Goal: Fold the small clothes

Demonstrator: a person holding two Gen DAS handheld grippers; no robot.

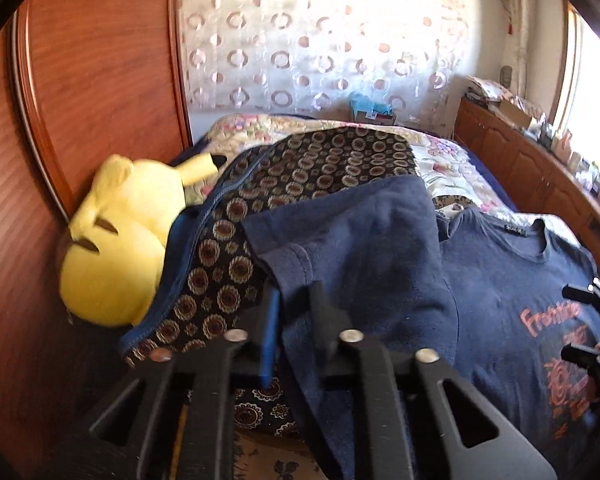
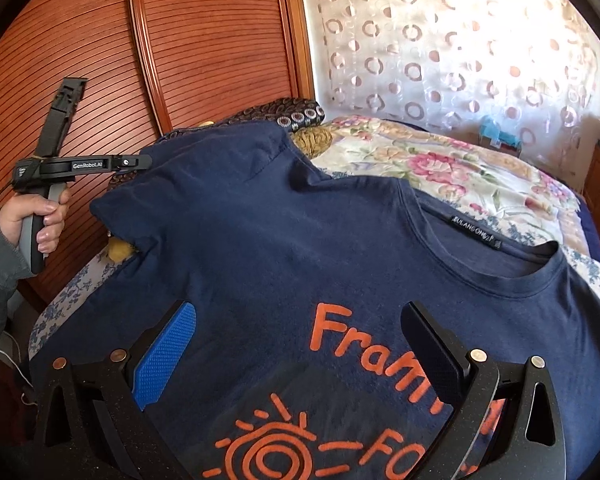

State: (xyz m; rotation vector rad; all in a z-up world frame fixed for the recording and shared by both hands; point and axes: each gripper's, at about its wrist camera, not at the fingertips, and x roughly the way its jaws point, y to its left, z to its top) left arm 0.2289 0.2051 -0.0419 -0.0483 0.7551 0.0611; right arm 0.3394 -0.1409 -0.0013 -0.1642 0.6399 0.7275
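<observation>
A navy T-shirt (image 2: 284, 240) with orange lettering and a sun print lies face up on the bed. In the left wrist view my left gripper (image 1: 296, 320) is shut on the shirt's sleeve (image 1: 360, 240), and the cloth is bunched between its black fingers. In the right wrist view the left gripper (image 2: 146, 160) pinches that sleeve at the far left, with a hand around its grip. My right gripper (image 2: 300, 344) hovers open over the printed chest, blue pad (image 2: 168, 352) on the left, nothing between the fingers. The right gripper (image 1: 592, 320) also shows at the left wrist view's right edge.
A yellow plush toy (image 1: 116, 240) and a dark cushion with a ring pattern (image 1: 300, 168) lie left of the shirt, against a wooden wardrobe (image 1: 80, 80). The floral bedspread (image 2: 440, 168) stretches behind the shirt. A low wooden cabinet (image 1: 520, 160) runs along the right under the window.
</observation>
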